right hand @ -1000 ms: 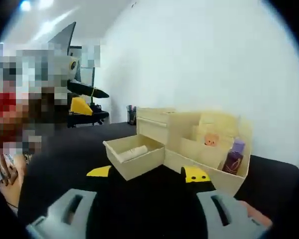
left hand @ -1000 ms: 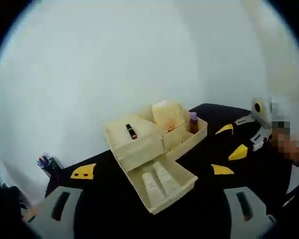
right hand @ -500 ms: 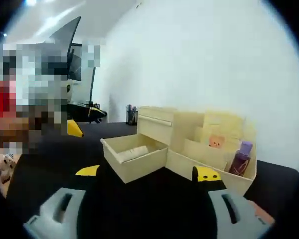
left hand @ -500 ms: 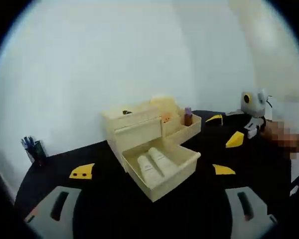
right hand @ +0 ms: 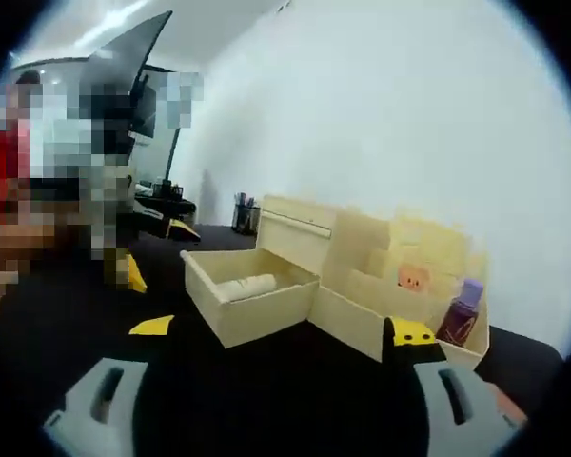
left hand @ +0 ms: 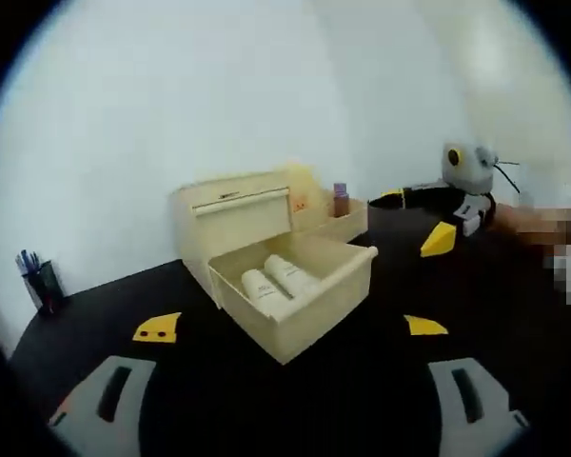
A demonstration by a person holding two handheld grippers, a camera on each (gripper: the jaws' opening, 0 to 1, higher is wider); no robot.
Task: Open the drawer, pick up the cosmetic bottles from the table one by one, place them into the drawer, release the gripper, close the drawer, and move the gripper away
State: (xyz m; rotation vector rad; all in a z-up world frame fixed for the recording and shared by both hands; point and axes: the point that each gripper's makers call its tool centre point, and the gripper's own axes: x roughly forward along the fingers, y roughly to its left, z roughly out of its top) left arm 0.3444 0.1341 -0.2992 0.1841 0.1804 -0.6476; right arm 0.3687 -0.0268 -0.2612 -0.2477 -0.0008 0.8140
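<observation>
Both cameras dropped lower; drawer (left hand: 295,290) still pulled out with two bottles (left hand: 271,279) inside, left gripper (left hand: 290,405) and right gripper (right hand: 276,405) spread wide, empty.

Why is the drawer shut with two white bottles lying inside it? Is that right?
Not quite. The drawer is pulled open, not shut. The left gripper view shows it sticking out from the organizer, with the two white bottles lying side by side inside.
</observation>
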